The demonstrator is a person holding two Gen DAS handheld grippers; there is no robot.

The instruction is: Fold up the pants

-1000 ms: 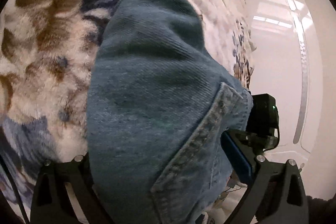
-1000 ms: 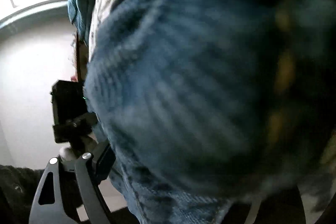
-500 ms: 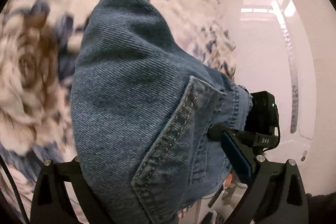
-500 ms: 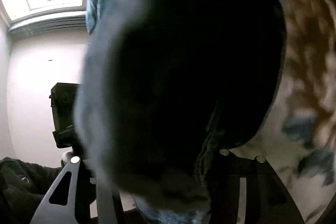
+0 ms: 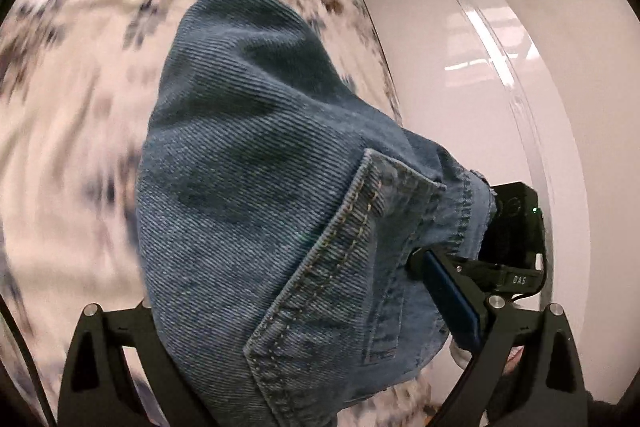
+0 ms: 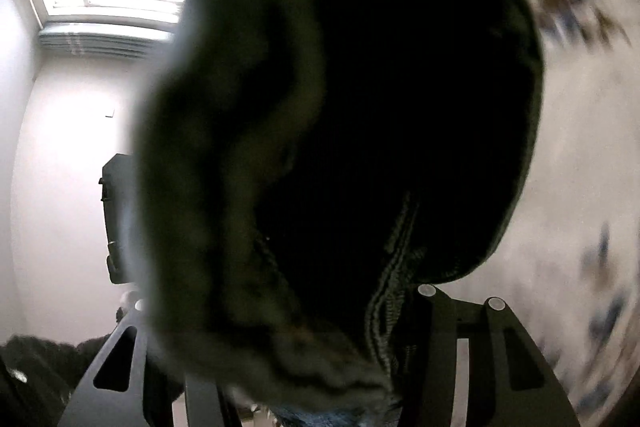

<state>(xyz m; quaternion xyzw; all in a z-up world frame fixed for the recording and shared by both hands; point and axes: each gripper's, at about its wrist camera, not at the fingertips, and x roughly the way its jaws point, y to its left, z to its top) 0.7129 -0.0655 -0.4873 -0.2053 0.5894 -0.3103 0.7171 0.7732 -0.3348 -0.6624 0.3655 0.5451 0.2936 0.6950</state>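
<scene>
- Pants (image 5: 256,187) hang bunched above the floral bed (image 5: 72,115), near its edge by a white wall (image 5: 500,39).
- Left gripper (image 5: 304,311) and right gripper (image 6: 304,339) each pinch denim; the right one's jaws closed onto it within the last second.

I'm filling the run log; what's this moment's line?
step: lifting jeans | left gripper: shut on jeans | right gripper: shut on jeans | below: floral blanket

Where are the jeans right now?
The jeans fill the middle of the left wrist view, bunched between the left gripper fingers, above the floral blanket; the white wall is to the right.
</scene>
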